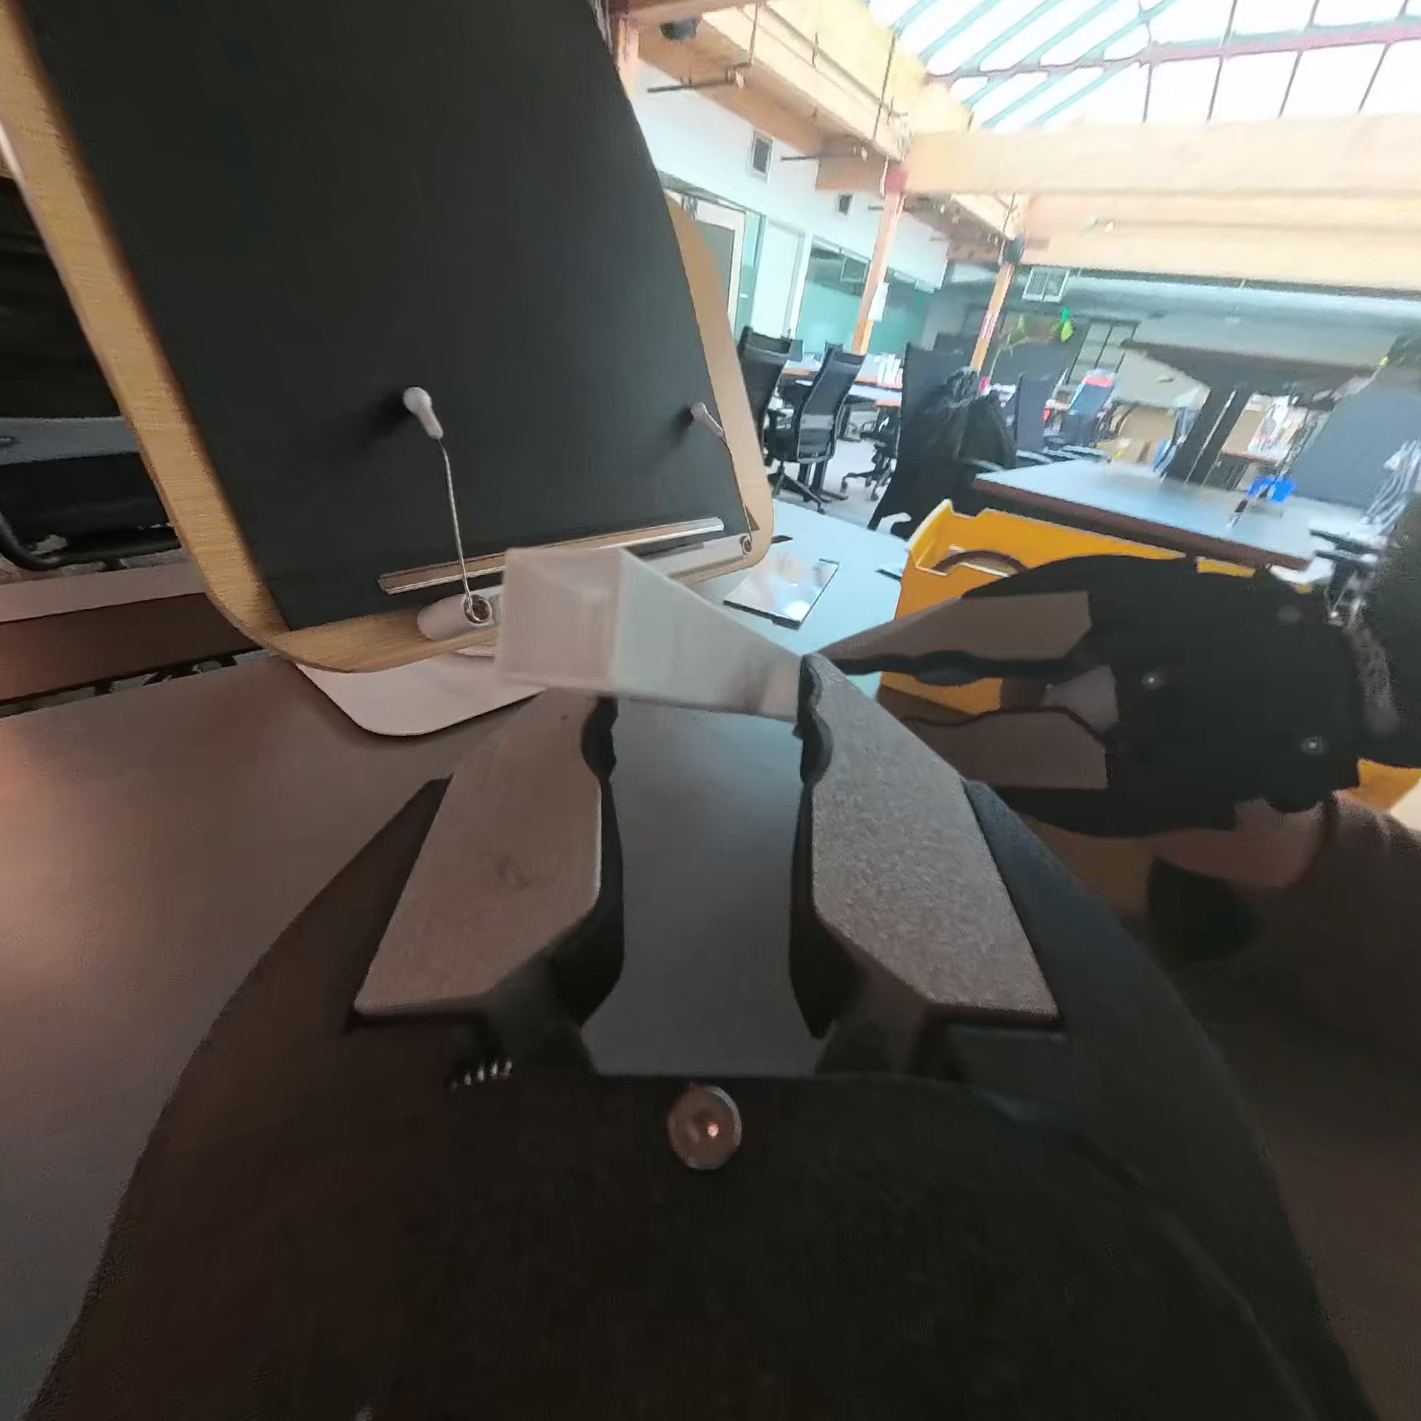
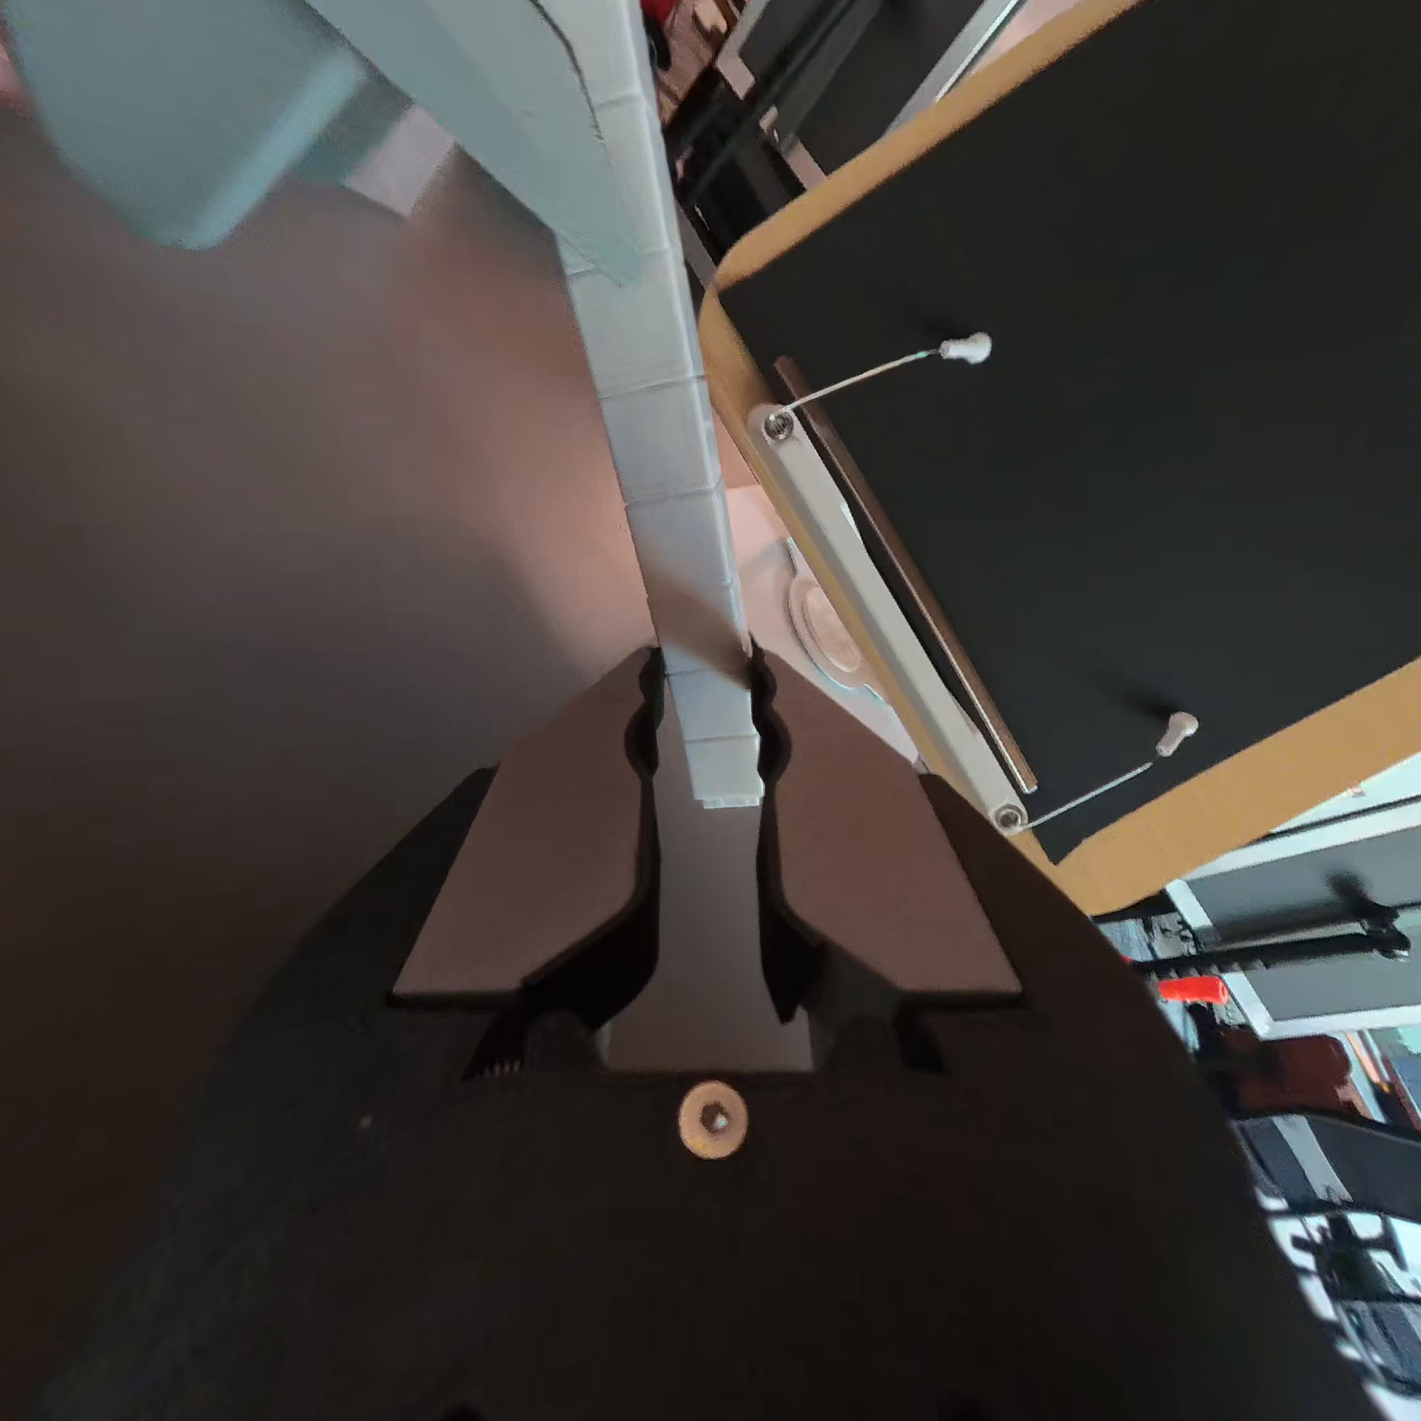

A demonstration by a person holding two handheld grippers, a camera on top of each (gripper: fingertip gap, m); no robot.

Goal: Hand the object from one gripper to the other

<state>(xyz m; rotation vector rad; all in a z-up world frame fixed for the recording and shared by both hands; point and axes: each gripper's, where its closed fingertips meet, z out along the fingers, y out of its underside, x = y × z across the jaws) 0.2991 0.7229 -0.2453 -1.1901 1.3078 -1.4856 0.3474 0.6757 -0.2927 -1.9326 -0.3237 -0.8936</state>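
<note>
Right gripper (image 2: 706,715) is clamped on the narrow end of the white ridged plastic piece (image 2: 669,461), which widens away from it. Left gripper (image 1: 703,719) sits spread wide just under it, above the dark counter (image 1: 192,807), by the book stand (image 1: 369,307).

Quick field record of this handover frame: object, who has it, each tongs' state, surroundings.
object: long white plastic piece
holder: right tongs, clamped on its narrow end
left tongs: open, just below the piece; contact cannot be told
handover: not yet done
behind: black book stand with wooden rim, on brown table
right side: yellow bin
</note>
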